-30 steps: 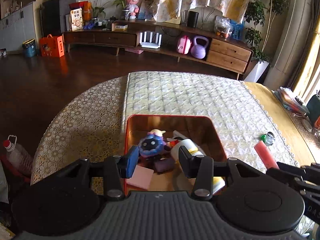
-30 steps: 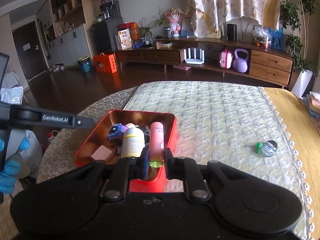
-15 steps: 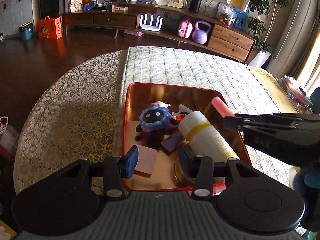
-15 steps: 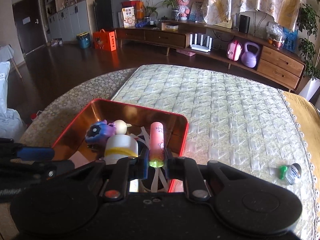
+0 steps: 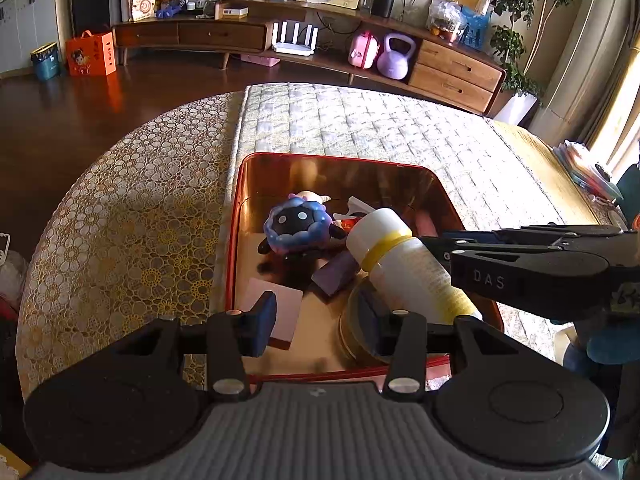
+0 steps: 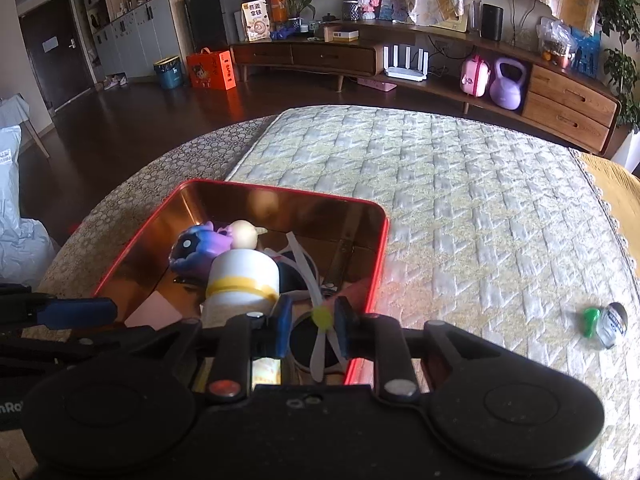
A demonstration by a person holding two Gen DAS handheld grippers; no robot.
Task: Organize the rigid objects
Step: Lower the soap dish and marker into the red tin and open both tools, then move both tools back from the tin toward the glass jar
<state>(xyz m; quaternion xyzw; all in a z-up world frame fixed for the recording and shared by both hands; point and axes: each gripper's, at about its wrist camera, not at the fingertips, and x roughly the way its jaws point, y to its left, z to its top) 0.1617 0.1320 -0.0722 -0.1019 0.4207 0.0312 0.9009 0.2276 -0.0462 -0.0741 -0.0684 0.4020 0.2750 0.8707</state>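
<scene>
**Right tool letting go over the red tin, left tool spread above it**

My right tool (image 6: 313, 328) hangs over the near right corner of the red tin (image 6: 280, 192), and its jaws are opening. The yellow-green end of the pink tube (image 6: 322, 316) sits between the pads, with a gap showing on the left side. Its pink body is blurred in this view. In the left wrist view the tube lies inside the tin along the right wall, just beyond the right tool's tips.

My left tool (image 5: 316, 326) is spread wide above the tin's near edge and pinches nothing. Below its gap lie a pink card (image 5: 280, 312) and a round gold lid (image 5: 352, 332).

Just beside the right tool's left finger, a white bottle (image 6: 242, 276) with a yellow band lies tilted in the tin, its cap pointing away from me. A purple block (image 5: 334, 276) sits against its left side. Behind the cap is a blue round toy (image 5: 298, 226), touching a small cream figure (image 6: 244, 234).

Well apart, out on the bench's quilted cover (image 6: 460, 200) to the right, lies a small green and clear thing (image 6: 604, 322).
</scene>
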